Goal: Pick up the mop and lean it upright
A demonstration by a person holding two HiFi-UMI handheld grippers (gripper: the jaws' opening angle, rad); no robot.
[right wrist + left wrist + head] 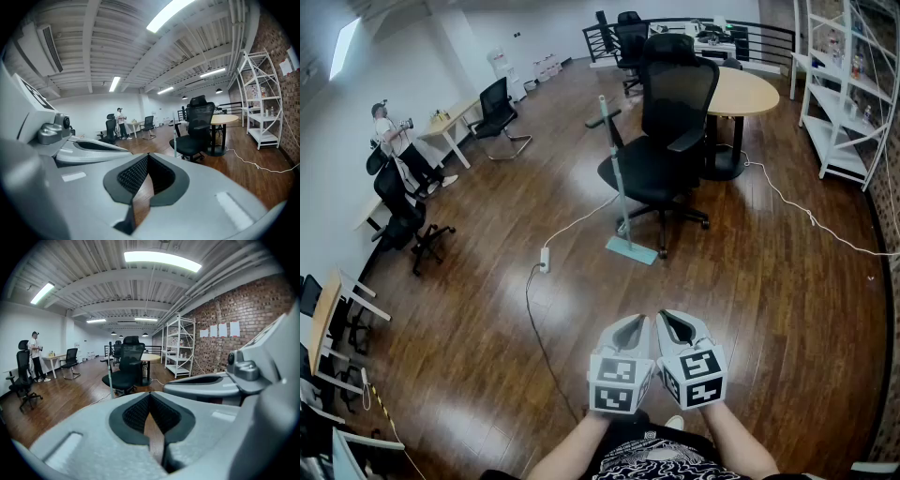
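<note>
Wooden floor (487,234) runs through an office where the mop (619,192) stands upright, its handle leaning on a black office chair (661,159) and its flat head on the boards, well apart from both grippers. Low and side by side, the left gripper (632,322) and right gripper (671,319) each have their jaws closed together on nothing.
</note>
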